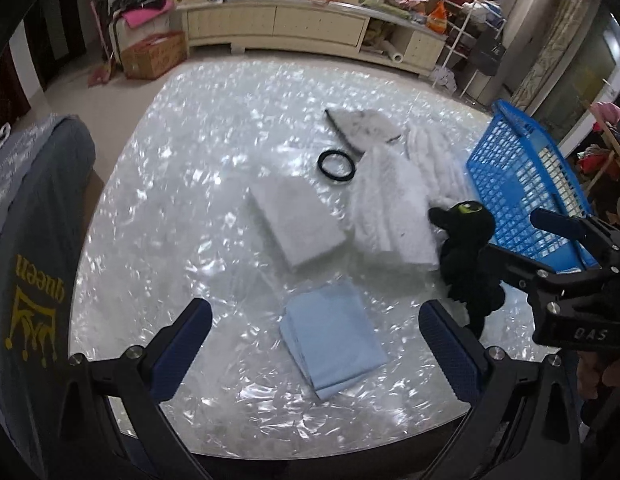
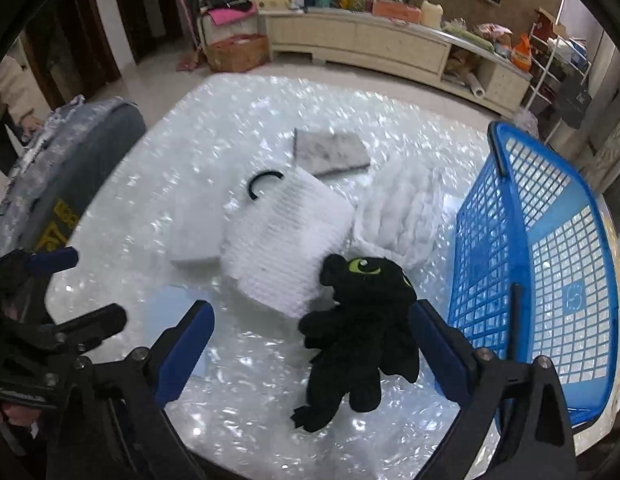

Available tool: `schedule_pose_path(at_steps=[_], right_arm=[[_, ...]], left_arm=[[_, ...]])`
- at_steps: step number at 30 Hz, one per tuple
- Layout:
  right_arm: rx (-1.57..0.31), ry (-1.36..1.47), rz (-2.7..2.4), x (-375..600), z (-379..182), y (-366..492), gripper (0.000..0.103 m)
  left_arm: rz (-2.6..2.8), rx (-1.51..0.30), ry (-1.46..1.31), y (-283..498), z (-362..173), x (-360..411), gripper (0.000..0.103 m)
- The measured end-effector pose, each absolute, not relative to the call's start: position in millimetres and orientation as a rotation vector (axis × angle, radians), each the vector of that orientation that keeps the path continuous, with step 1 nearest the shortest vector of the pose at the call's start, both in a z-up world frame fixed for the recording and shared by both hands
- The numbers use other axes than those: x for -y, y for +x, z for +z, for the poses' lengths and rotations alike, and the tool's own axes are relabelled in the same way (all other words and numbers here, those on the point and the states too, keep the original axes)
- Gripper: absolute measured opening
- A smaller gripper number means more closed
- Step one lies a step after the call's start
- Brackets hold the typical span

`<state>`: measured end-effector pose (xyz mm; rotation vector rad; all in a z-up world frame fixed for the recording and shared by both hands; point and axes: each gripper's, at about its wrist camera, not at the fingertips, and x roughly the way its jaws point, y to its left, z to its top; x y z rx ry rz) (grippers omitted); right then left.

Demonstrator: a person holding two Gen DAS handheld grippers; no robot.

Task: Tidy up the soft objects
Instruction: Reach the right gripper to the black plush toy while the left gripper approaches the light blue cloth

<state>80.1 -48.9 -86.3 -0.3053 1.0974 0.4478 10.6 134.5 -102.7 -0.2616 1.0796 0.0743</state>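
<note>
A round table [image 1: 157, 208] with a glossy, pearl-white shimmering top carries a scatter of soft things. The left gripper [image 1: 316, 344] hangs with its blue-padded jaws spread wide and holding nothing, above a folded pale-blue cloth [image 1: 334, 340] that lies flat near the table's front edge. Beyond it sits a folded plain white cloth [image 1: 297, 224], and just beside that a folded white ribbed knit cloth [image 2: 285, 240], with a thin black ring [image 1: 336, 164] lying near its far corner. Farther back rest a folded grey-marbled cloth [image 2: 330, 150] and a fluffy white quilted piece [image 2: 402, 208]. The right gripper [image 2: 310, 344] also stands wide open, its jaws on either side of a black plush dragon with green eyes [image 2: 362, 328]; whether either pad touches the toy cannot be told. The dragon lies on the tabletop, its head against the ribbed cloth's near edge. Just to its right stands a blue plastic lattice basket [image 2: 490, 248]. A grey garment with yellow print [image 1: 33, 264] drapes at the table's left side.
</note>
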Motion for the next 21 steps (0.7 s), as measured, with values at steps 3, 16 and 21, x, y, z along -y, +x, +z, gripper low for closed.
schedule_pose_path(at_steps=[3,16,21], right_arm=[[-1.126,-0.3,0.433,49.8,-97.7,87.7,0.096],[-1.202,-0.331,0.347,55.9,-143.5,115.3,0.086],[-1.233,-0.319,0.339,60.8,-157.8,123.7,0.085]], left_arm=[[0.078,-1.115,-0.269,14.9,-114.8,-138.9,0.103],[0.072,-1.267,-0.303,24.5,-162.7,-139.2,0.103],[0.075,-1.312,-0.36,27.9,-177.6,-140.8,0.096]])
